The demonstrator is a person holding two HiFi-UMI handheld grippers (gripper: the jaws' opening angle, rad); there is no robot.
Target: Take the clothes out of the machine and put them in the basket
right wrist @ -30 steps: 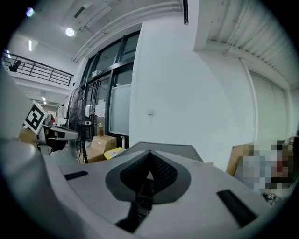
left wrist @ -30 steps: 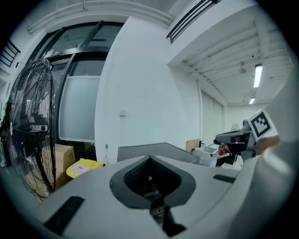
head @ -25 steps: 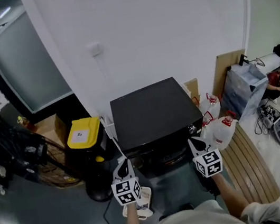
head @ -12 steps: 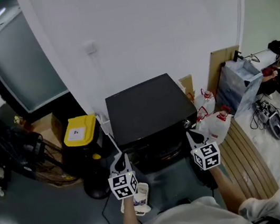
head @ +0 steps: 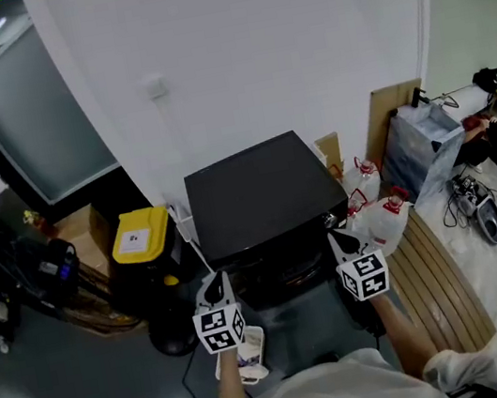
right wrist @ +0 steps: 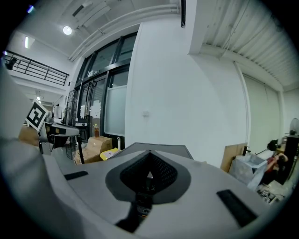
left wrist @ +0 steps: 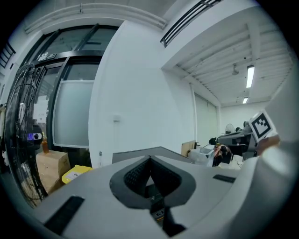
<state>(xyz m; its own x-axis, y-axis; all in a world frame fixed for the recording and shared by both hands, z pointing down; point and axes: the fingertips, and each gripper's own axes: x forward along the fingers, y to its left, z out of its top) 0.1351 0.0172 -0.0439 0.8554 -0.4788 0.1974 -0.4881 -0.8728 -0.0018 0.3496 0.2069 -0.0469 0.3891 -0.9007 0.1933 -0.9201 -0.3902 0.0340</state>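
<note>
The black box-shaped machine (head: 265,192) stands against the white wall, and its dark front (head: 283,278) faces me. Its top edge shows just past the jaws in the left gripper view (left wrist: 140,152) and in the right gripper view (right wrist: 161,148). My left gripper (head: 214,285) hovers before the machine's left front corner, jaws shut with nothing between them (left wrist: 150,158). My right gripper (head: 336,241) is held at the right front corner, also shut and empty (right wrist: 150,152). No clothes are visible. A small white container (head: 249,355) lies on the floor under the left gripper.
A black bin with a yellow lid (head: 144,237) stands left of the machine, beside a cardboard box (head: 82,227). White jugs with red caps (head: 383,217), a slatted wooden board (head: 447,287) and a grey bag (head: 426,152) are on the right. Cables lie on the floor.
The head view has shifted a little, so the machine sits slightly higher and further left in the picture. Both grippers stay shut in front of it.
</note>
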